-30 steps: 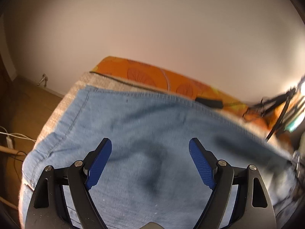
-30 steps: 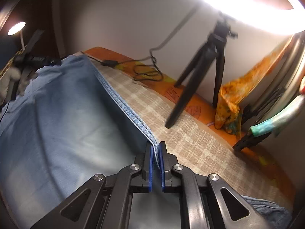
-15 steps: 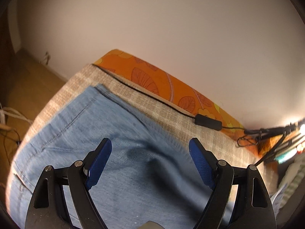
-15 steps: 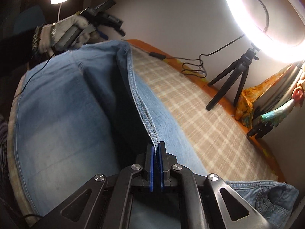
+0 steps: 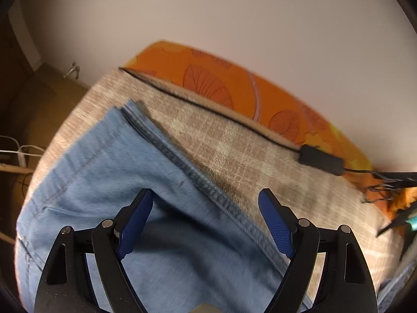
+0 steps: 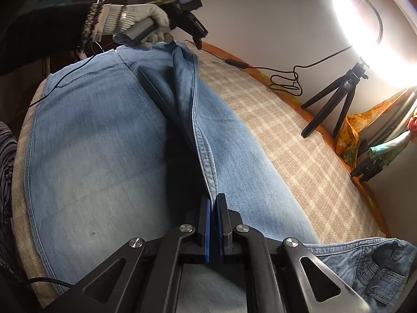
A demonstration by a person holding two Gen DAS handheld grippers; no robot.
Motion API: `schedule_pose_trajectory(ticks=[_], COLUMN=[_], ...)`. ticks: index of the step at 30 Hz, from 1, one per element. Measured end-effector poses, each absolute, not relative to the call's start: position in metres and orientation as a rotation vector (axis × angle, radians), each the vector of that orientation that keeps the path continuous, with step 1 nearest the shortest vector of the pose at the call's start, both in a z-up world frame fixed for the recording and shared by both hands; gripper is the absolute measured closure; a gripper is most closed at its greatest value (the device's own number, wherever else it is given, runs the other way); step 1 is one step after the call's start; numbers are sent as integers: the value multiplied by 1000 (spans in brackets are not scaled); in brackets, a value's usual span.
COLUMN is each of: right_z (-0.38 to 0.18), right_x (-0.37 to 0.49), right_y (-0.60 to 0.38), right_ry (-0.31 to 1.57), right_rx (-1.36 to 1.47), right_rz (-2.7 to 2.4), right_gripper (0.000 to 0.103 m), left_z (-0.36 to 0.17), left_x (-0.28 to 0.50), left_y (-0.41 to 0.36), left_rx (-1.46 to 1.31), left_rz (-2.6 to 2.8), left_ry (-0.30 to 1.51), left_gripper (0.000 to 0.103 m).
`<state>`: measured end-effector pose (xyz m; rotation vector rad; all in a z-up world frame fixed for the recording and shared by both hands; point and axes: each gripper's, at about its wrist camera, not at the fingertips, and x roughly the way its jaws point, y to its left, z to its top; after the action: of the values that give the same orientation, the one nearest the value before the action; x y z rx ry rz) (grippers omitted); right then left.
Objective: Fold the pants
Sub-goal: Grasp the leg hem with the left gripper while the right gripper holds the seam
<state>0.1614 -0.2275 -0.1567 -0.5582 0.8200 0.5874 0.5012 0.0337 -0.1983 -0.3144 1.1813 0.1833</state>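
From the left wrist, the left tongs (image 5: 206, 224) are hanging spread wide and gripping nothing, over the pants (image 5: 109, 182) lying on the plaid-covered bed (image 5: 234, 140). From the right wrist, the right tongs (image 6: 214, 224) are clenching the seam (image 6: 202, 140) of the upper leg, which is lying over the lower one. I'd judge the lengthwise fold nearly done, crosswise folds not yet begun.

we see left gripper (image 5: 206, 224) jaws spread wide | over jeans (image 5: 109, 172) on plaid blanket (image 5: 234, 146) | black cable (image 5: 208, 109) along orange edge
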Motion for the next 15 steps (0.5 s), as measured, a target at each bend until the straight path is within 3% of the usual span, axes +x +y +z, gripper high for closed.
schedule_pose_trajectory(ticks=[3,5,7,9,11,15], right_z=[-158,-157,-155,-151,-148,-141], right_x=[163,165,166,166,168,175], right_y=[-228,-229,-229,-230,-231,-233], right_ry=[817,811,799,788,777,755], right_rx=[-549,-544,-545,-547,-547,-542], right_rz=[587,583,577,571,561,528], right_gripper=[101,101,101,101,101,101], left_z=[-206,-206,-206,-204,-202,-199], left_x=[506,501,493,485,476,460], left_y=[17,15,17,19,25,51], left_rx=[-187,-205,-212,-198,-201,-350], left_rz=[248,272,298,308,295,177], left_ry=[1176,1128,1072,1023,997,965], left_gripper=[16,19,32,64,79,94])
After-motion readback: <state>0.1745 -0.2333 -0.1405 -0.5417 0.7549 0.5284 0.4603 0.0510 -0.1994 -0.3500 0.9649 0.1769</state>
